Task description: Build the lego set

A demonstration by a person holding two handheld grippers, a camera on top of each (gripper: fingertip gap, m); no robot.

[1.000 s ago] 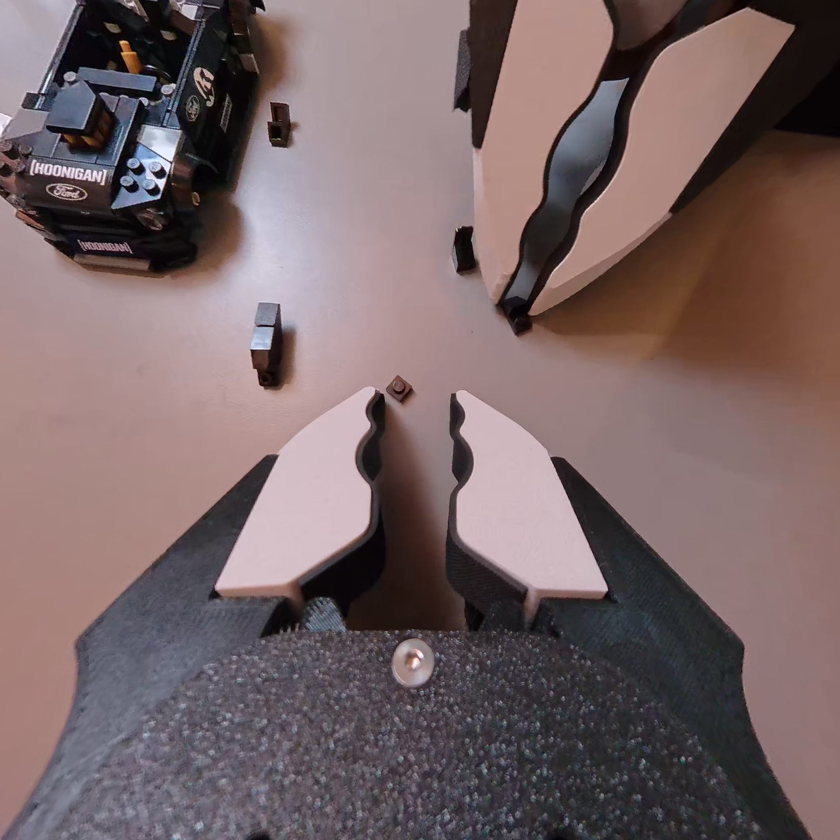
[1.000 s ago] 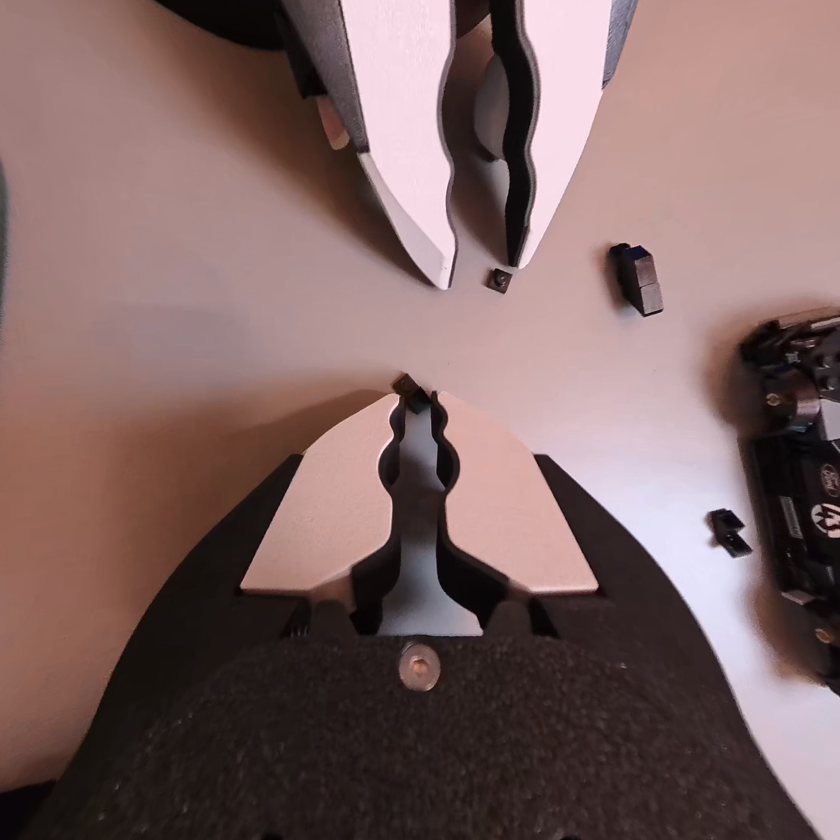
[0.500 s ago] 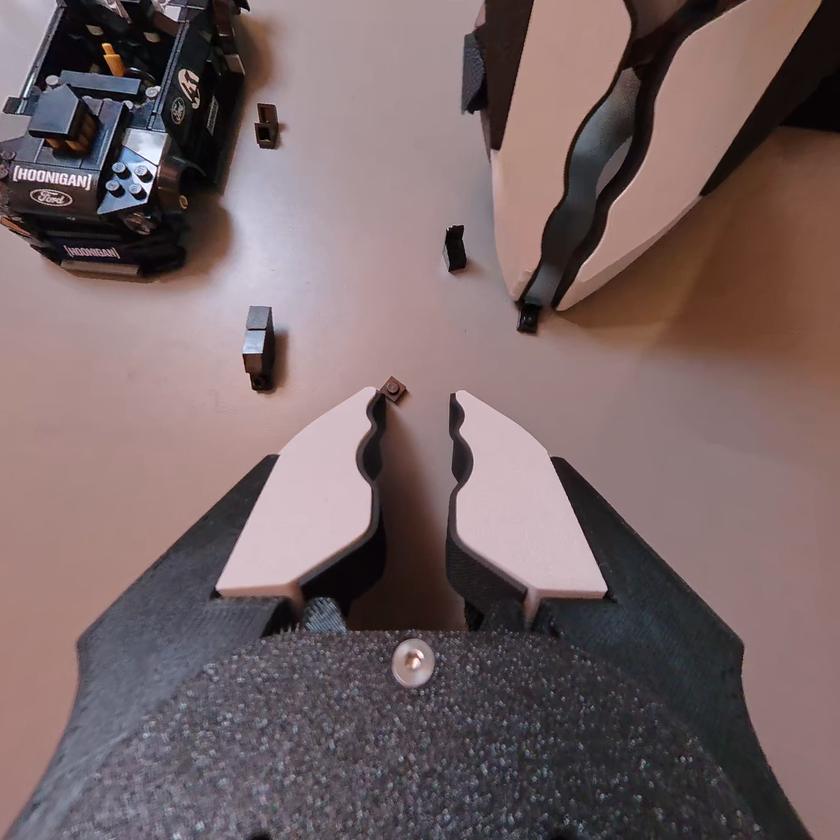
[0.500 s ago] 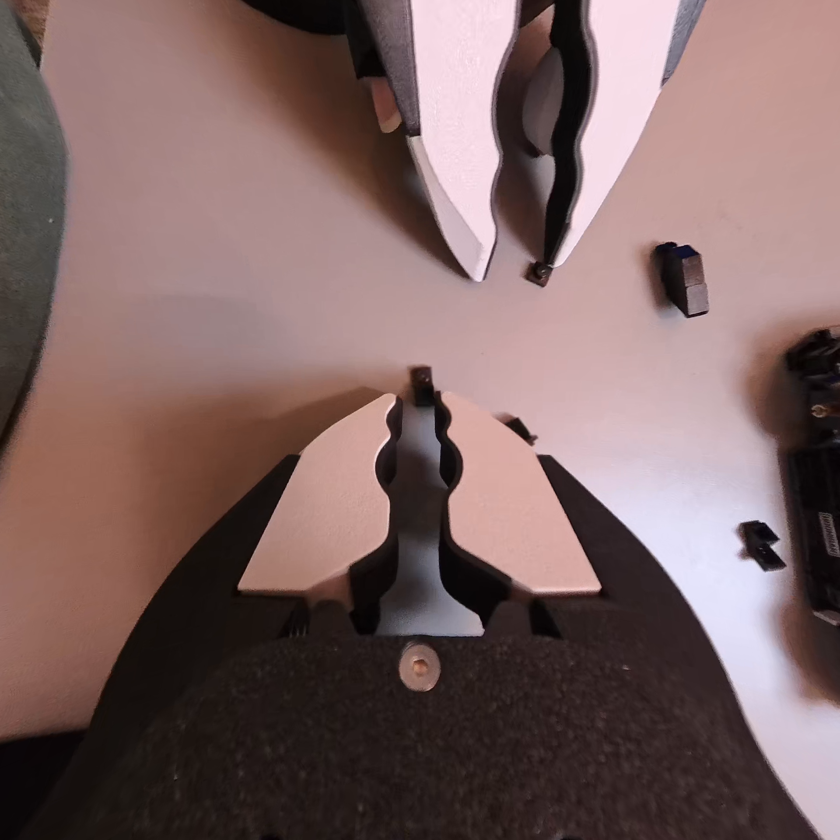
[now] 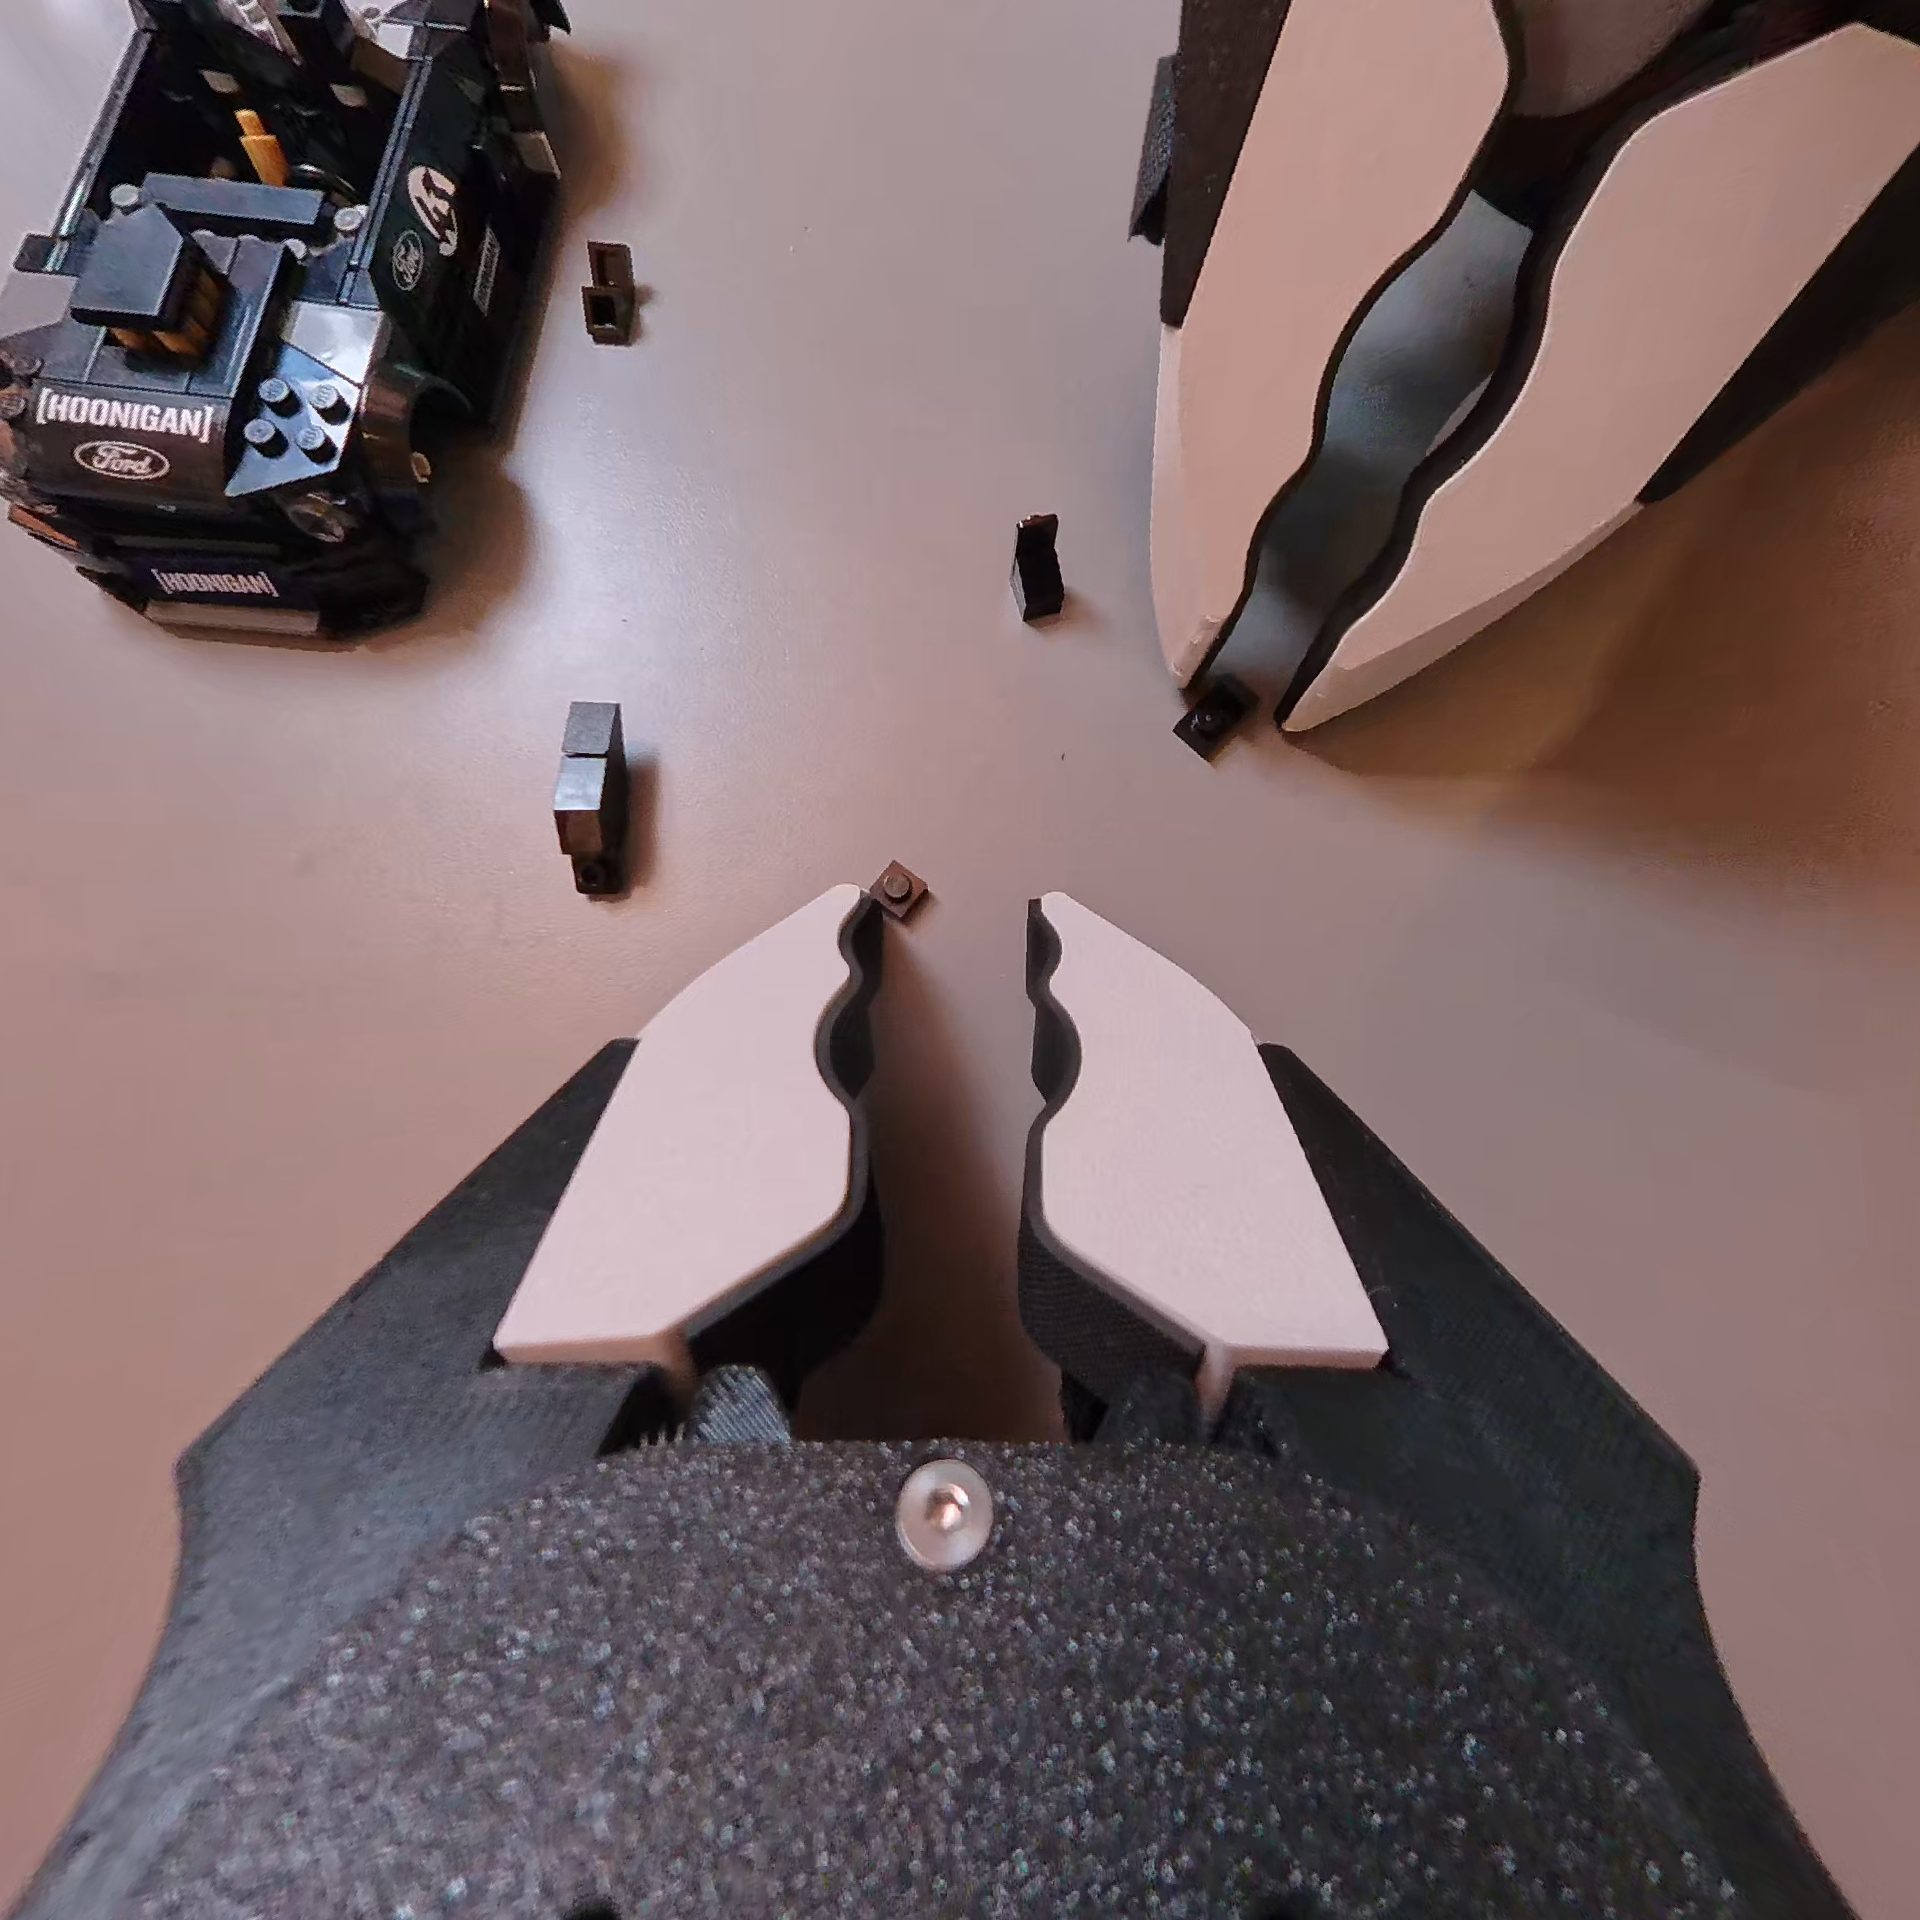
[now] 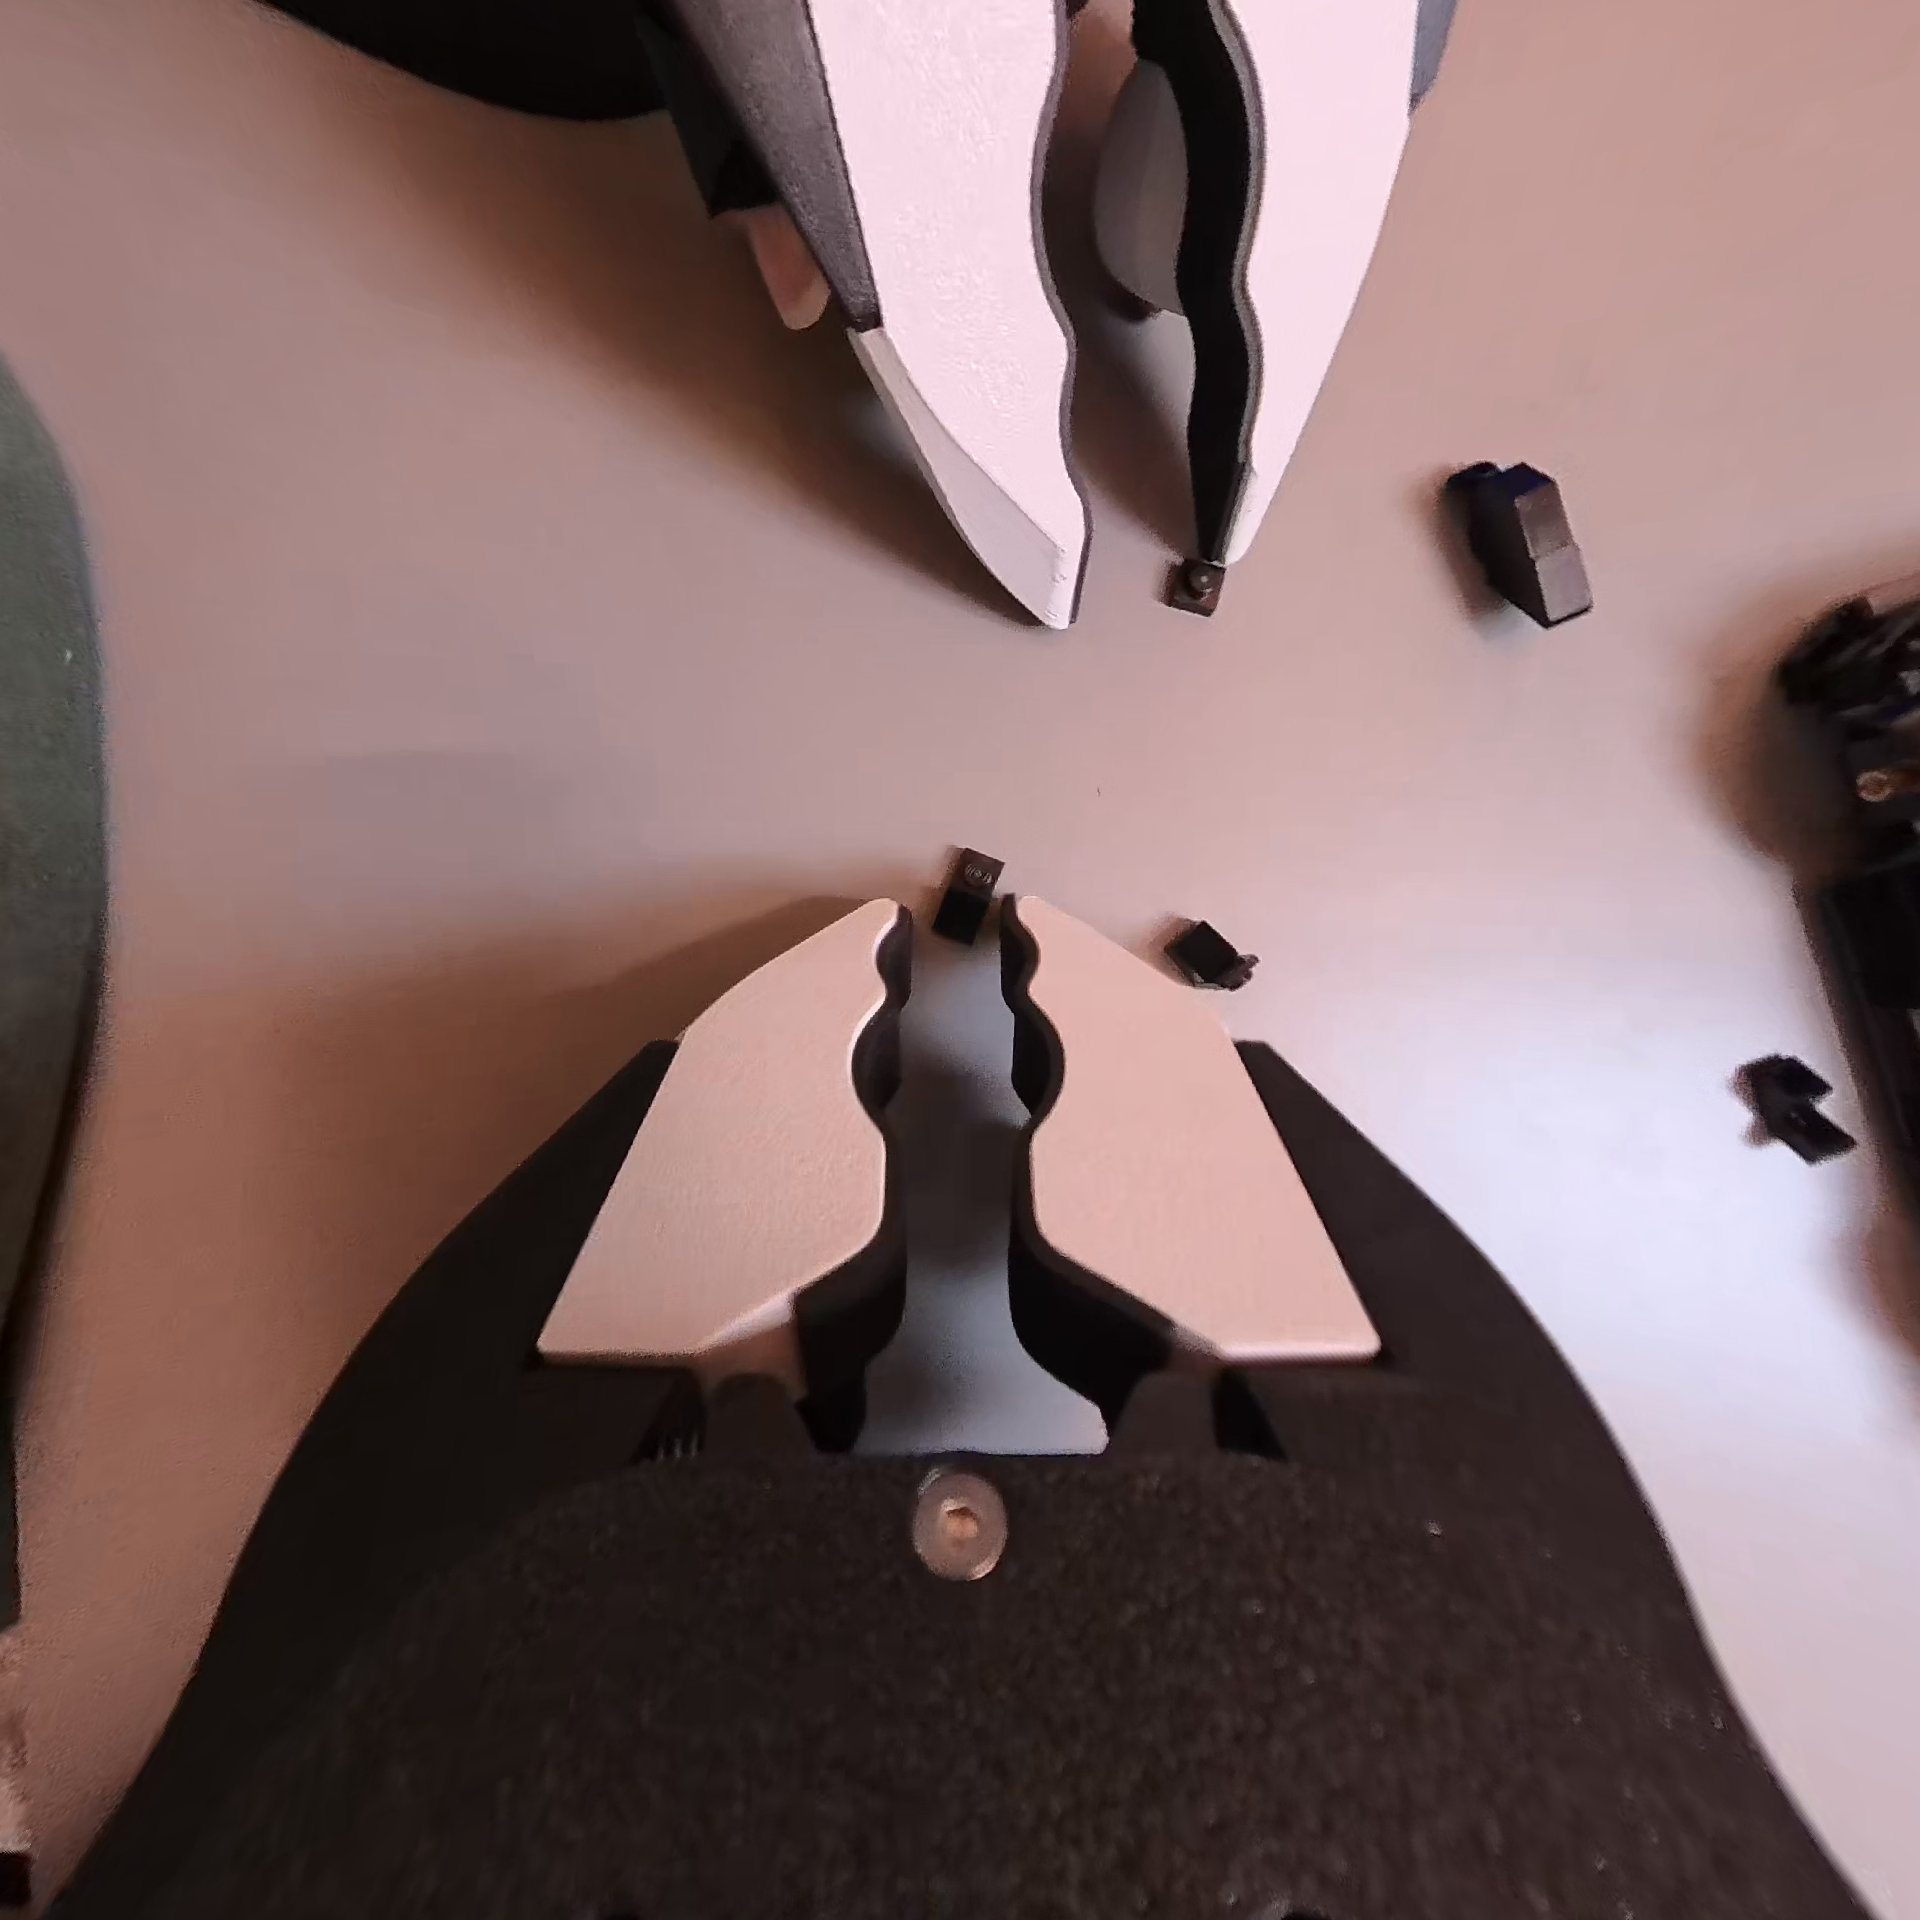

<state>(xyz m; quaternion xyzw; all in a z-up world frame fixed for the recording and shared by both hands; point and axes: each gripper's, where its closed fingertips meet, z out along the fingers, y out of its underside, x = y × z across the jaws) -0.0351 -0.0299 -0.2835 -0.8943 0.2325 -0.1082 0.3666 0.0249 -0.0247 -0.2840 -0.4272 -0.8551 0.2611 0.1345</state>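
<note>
Left wrist view is showing the left gripper (image 5: 954, 899) lying low over the tan table (image 5: 1558, 1039) with its jaws standing apart and nothing between them; a tiny dark one-stud plate (image 5: 900, 890) is sitting on the table touching the tip of its left finger. Across from it the right gripper (image 5: 1242, 698) is pointing down at the table, its jaws parted by a narrow gap, with a small black stud piece (image 5: 1210, 720) lying at its tips; the right wrist view is showing that same piece (image 6: 968, 900) sitting between the fingertips, with gaps on either side, so it is not being clamped. A small black bracket (image 5: 1037, 567) is lying just beside the right gripper. A black stacked brick piece (image 5: 592, 795) is standing near the left gripper, and another small black clip piece (image 5: 608, 292) is lying close to the black lego car (image 5: 260, 343), which is sitting partly built at the far left of the table.
</note>
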